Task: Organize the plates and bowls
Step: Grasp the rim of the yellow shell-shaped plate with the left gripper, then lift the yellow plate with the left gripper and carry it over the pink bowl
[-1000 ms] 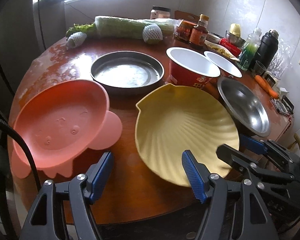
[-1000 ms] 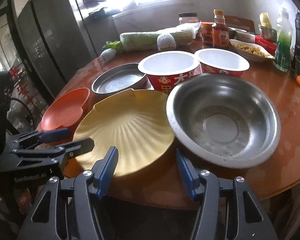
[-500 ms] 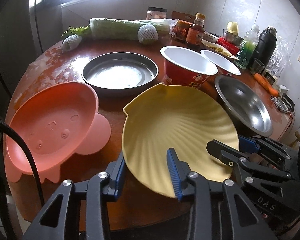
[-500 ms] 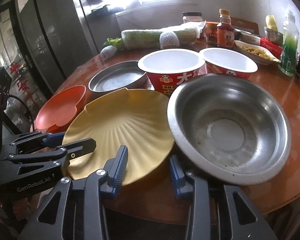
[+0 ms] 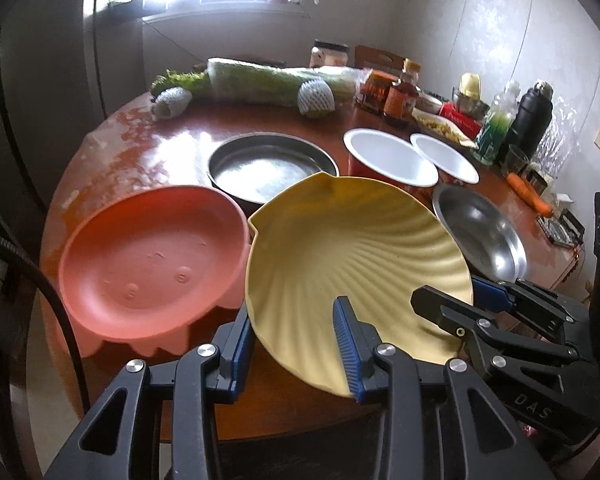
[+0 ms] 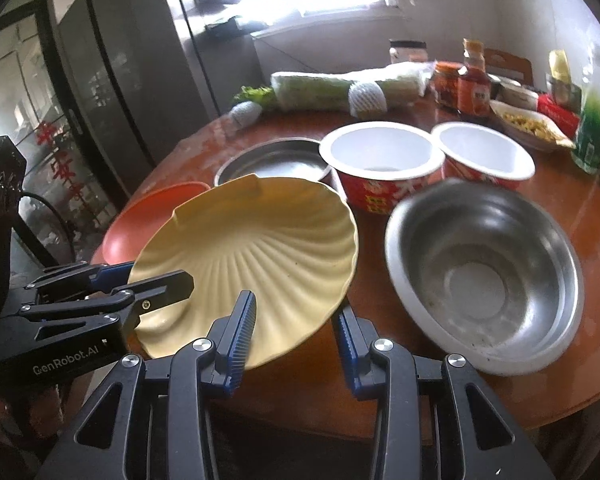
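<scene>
Only right view shows steel bowl [image 6: 485, 276] whole.

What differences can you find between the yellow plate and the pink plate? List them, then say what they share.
1. The yellow plate has shell-like ridges fanning across it; the pink plate is smooth with small raised marks.
2. The yellow plate is tilted, its rim between the fingers of both the left claw and the right claw; the pink plate sits on the table with no claw on it.

Both are empty and shallow.
</scene>
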A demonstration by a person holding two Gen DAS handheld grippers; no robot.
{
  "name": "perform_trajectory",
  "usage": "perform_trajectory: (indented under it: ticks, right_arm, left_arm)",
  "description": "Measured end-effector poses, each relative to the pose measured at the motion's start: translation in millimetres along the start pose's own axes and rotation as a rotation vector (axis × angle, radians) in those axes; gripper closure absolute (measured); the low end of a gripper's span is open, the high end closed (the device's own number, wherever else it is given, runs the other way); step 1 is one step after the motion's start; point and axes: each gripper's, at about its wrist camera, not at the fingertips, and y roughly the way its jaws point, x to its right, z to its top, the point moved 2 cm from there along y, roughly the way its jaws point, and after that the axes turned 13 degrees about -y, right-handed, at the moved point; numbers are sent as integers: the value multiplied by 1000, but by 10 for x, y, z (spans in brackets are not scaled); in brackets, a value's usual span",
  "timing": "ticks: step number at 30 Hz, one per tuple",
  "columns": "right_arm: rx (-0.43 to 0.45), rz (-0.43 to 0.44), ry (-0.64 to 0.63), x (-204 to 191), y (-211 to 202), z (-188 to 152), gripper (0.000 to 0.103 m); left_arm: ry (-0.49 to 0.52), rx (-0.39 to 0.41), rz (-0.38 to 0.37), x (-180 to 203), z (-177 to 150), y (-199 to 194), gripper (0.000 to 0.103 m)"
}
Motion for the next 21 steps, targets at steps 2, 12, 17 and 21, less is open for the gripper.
perform_trajectory:
  ticks: [2, 12, 17, 21]
  right_arm:
    - [12, 3, -15, -52, -29, 64, 63]
    - [46, 26, -83, -315, -8, 388, 63]
    - [64, 44, -121, -466, 50, 580, 63]
    - [83, 56, -153, -594, 84, 750, 63]
  left_arm:
    - [-9, 19, 1, -35, 34, -71, 64]
    - [-70, 84, 33, -316, 196, -304, 64]
    - [-100, 111, 51, -494, 278, -393, 64]
    - [-126, 131, 61, -654, 374, -474, 64]
